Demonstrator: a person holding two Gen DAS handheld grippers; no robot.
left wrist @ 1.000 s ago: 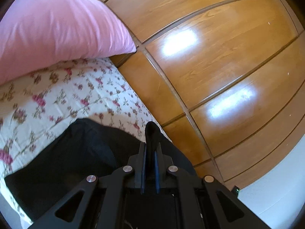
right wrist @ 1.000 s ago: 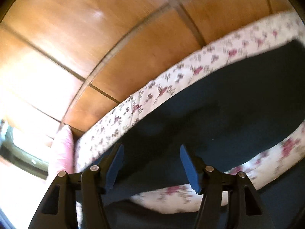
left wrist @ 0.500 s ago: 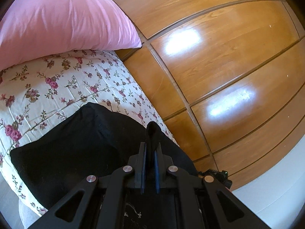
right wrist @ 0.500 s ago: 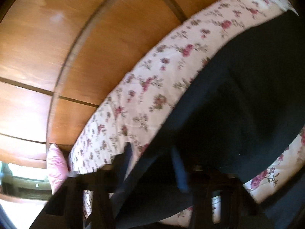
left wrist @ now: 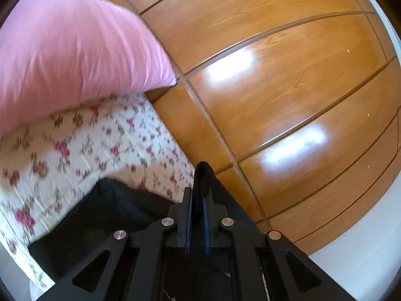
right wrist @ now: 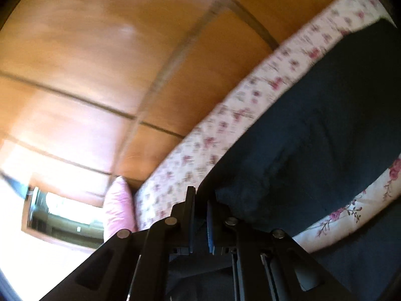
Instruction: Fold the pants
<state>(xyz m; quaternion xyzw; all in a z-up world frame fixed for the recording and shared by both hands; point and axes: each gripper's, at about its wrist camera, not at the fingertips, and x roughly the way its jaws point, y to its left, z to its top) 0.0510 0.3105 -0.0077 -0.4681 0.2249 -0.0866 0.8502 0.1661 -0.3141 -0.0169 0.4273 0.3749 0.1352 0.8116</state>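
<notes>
Since a second ago: right gripper [right wrist: 199,215] gone from wide open above the cloth to clamped on a fold of the pants [right wrist: 313,135]; left gripper [left wrist: 198,205] clenched on black fabric then as now, only swung a little toward the pillow [left wrist: 67,50]

Bed [left wrist: 82,135] with flowered sheet alongside the wooden wardrobe doors [left wrist: 275,87], pink pillow at the head end. Pants spread dark along the middle of the bed, reaching toward the wardrobe-side edge, a strip of sheet bare between cloth and that edge in the right wrist view. One end of the garment bunched up between the left gripper's blue pads, a ridge of cloth sticking out past the tips; another edge pinched by the right gripper, jaws nearly closed on it

Progress, as a judgement: both grasps made, cloth lifted at two points, no finished fold visible yet. Carrying the held end over, laying it flat, smoothing and any second fold apparently not yet done. Blur in both views, so exact lie of the legs hard to tell
</notes>
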